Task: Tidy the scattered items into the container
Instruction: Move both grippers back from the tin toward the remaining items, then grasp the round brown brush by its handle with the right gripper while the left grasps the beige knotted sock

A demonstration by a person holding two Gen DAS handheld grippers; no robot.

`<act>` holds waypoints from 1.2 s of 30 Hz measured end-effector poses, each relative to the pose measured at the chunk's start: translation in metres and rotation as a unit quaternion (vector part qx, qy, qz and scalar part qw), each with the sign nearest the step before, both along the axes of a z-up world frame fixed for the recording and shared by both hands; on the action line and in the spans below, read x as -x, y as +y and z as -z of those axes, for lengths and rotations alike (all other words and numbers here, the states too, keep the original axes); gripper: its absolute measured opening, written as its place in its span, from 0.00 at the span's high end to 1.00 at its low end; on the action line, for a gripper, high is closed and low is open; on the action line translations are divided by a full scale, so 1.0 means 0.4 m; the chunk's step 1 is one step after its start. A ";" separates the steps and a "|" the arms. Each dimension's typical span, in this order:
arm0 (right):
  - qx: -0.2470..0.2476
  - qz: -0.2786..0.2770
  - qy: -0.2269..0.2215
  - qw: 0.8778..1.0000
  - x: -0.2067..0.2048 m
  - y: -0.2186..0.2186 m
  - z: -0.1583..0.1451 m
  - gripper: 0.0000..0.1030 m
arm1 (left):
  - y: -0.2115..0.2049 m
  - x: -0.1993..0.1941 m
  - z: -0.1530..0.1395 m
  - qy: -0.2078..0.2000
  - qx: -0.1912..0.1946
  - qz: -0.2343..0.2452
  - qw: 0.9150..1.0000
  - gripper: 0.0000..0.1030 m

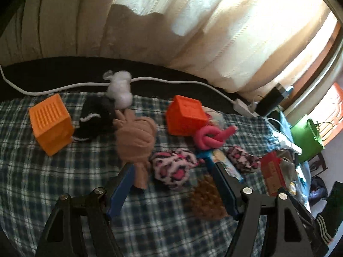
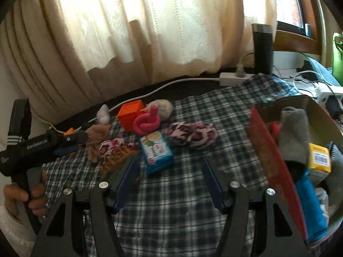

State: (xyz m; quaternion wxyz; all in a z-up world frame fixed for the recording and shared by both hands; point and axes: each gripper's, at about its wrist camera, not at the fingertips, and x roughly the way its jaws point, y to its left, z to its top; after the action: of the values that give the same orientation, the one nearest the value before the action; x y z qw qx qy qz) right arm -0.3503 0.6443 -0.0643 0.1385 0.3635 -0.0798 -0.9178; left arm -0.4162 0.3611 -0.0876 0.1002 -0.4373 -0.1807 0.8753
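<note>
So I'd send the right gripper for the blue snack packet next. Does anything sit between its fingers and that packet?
Nothing visible does. The right gripper is open and empty, and only bare plaid cloth lies between it and the blue snack packet, just ahead. The brown spiky item lies left of that path.

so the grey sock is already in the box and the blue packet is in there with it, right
Only partly. The grey sock is in the box, but the blue packet lies out on the plaid cloth, just ahead of the open right gripper. The right wrist view shows it.
</note>
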 end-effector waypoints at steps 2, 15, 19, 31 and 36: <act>-0.001 -0.003 -0.004 1.000 0.005 -0.013 0.006 0.35 | -0.016 0.017 0.014 -0.009 0.014 -0.008 1.000 0.26; 0.010 -0.010 -0.030 0.999 0.026 -0.037 0.050 0.35 | 0.020 0.021 0.035 -0.014 0.013 0.035 0.999 0.26; 0.011 -0.018 -0.031 0.999 0.025 -0.038 0.054 0.35 | 0.012 0.035 0.040 -0.019 0.022 0.014 0.999 0.26; -0.085 -0.128 -0.037 0.987 0.025 -0.182 0.106 0.36 | -0.020 0.049 0.062 -0.030 0.015 -0.004 0.999 0.26; -0.114 -0.154 -0.053 0.980 0.056 -0.227 0.142 0.46 | -0.033 0.049 0.062 -0.030 0.011 -0.007 0.999 0.26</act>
State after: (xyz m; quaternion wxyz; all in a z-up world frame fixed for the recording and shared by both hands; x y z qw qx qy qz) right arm -0.3725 0.5536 -0.1210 0.2315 0.4329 0.0752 -0.8679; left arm -0.4360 0.3480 -0.1125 0.0837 -0.4629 -0.1772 0.8645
